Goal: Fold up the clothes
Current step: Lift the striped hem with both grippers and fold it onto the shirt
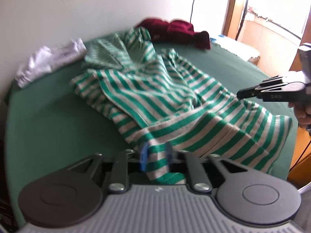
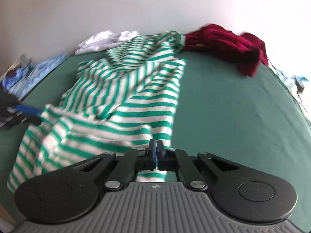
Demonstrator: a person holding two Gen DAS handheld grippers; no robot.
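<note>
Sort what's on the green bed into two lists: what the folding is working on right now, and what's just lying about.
In hand:
- striped shirt
- left gripper, fabric between its fingers
- right gripper, shut on the shirt's edge

Lying about:
- dark red garment, crumpled by the wall
- white garment, bunched at the wall
- green bed

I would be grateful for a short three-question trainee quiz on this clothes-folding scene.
1. True or false: the striped garment lies neatly folded.
2. Which garment lies nearest the wall: A) maroon garment, B) a black jacket, C) blue jeans?
3. Fill in: fabric of the striped garment sits between the fingers of the left hand-held gripper and runs into the pinch of the right hand-held gripper, over a ____ sheet.

Key: 1 false; 2 A; 3 green.
</note>
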